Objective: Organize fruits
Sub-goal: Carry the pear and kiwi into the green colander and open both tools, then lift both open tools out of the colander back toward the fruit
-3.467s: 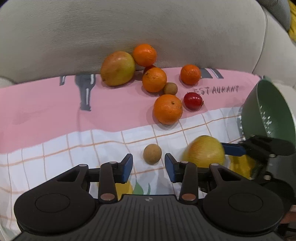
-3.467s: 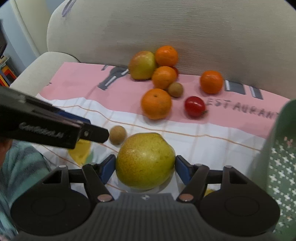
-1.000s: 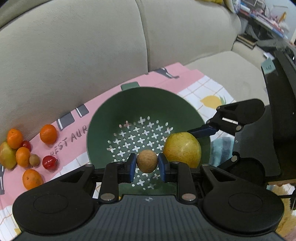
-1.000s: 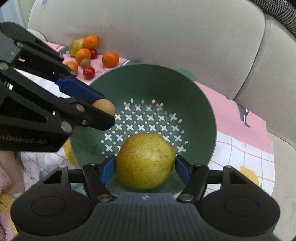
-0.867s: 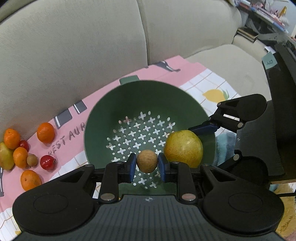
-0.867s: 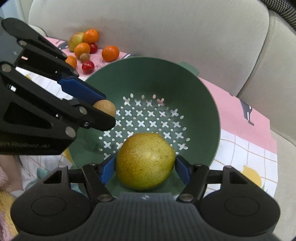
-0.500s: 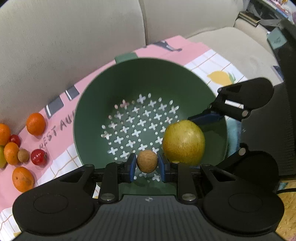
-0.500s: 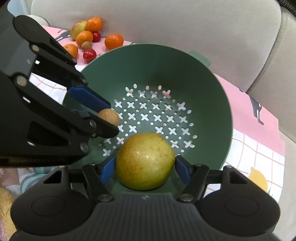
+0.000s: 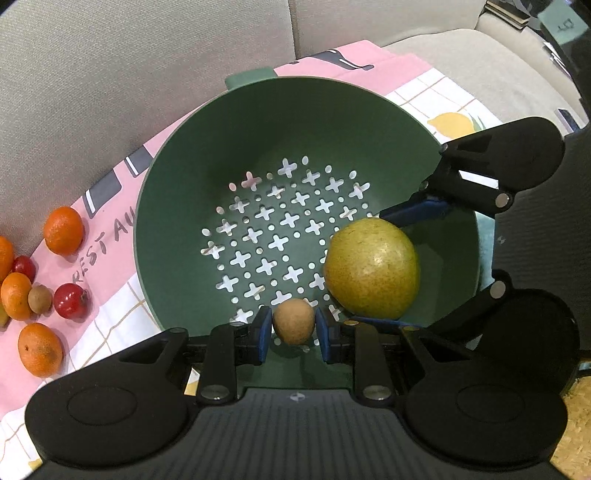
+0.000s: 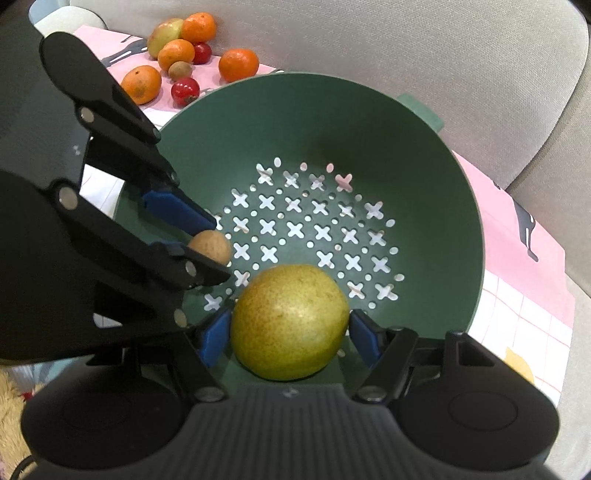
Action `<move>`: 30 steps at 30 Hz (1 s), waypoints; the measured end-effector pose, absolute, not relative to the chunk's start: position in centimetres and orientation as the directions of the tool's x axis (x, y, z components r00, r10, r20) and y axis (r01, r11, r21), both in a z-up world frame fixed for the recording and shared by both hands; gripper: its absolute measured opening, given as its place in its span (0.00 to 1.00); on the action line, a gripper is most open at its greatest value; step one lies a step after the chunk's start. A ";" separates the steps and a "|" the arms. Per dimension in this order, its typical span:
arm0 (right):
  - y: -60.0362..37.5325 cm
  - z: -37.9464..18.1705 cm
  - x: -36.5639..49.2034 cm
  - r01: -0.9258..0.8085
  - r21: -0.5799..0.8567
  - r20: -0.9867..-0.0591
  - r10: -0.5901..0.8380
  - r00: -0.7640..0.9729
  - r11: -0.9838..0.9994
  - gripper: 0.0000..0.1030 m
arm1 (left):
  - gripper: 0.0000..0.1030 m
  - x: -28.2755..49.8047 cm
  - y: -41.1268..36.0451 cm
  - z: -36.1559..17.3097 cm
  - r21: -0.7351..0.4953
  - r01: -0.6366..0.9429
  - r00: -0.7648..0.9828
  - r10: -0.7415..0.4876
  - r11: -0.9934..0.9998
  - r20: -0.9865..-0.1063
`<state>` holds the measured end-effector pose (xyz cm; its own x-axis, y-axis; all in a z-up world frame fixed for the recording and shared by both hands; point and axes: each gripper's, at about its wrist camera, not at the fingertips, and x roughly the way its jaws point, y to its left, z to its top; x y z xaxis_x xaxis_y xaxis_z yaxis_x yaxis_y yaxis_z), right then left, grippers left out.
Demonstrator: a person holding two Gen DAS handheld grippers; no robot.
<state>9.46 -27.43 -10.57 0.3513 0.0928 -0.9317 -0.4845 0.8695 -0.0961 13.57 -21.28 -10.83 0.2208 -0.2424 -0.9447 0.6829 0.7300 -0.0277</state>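
Note:
A green colander with cross-shaped holes sits on a pink and white cloth. My left gripper is shut on a small brown round fruit, held inside the colander near its front wall. My right gripper is shut on a large yellow-green pear, also held inside the colander, just right of the small fruit.
Loose fruit lies left of the colander on the cloth: several oranges, red fruits, a small brown fruit and an apple. The beige sofa back rises behind.
Both grippers carried their fruit from the cloth to over the colander, and in the last second have sunk lower into it. Both stay shut on their fruit.

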 end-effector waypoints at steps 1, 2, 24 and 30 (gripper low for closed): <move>-27.4 -10.5 9.4 -0.484 -0.099 -0.932 0.090 0.352 0.870 0.65 | 0.27 13.6 -21.2 -10.8 -0.028 0.682 0.223 -0.245 0.730 -0.944; -27.4 -10.5 9.4 -0.483 -0.102 -0.932 0.087 0.353 0.870 0.65 | 0.28 13.6 -21.2 -10.8 -0.030 0.681 0.225 -0.248 0.732 -0.942; -26.6 -6.9 7.3 -0.409 -0.178 -0.885 0.036 0.464 0.895 0.92 | 0.55 11.2 -17.3 -5.9 -0.015 0.619 0.357 -0.298 0.786 -0.885; -25.3 -5.1 6.3 -0.355 -0.178 -0.844 0.043 0.535 0.918 0.93 | 0.56 10.3 -14.8 -3.3 0.016 0.575 0.440 -0.292 0.818 -0.849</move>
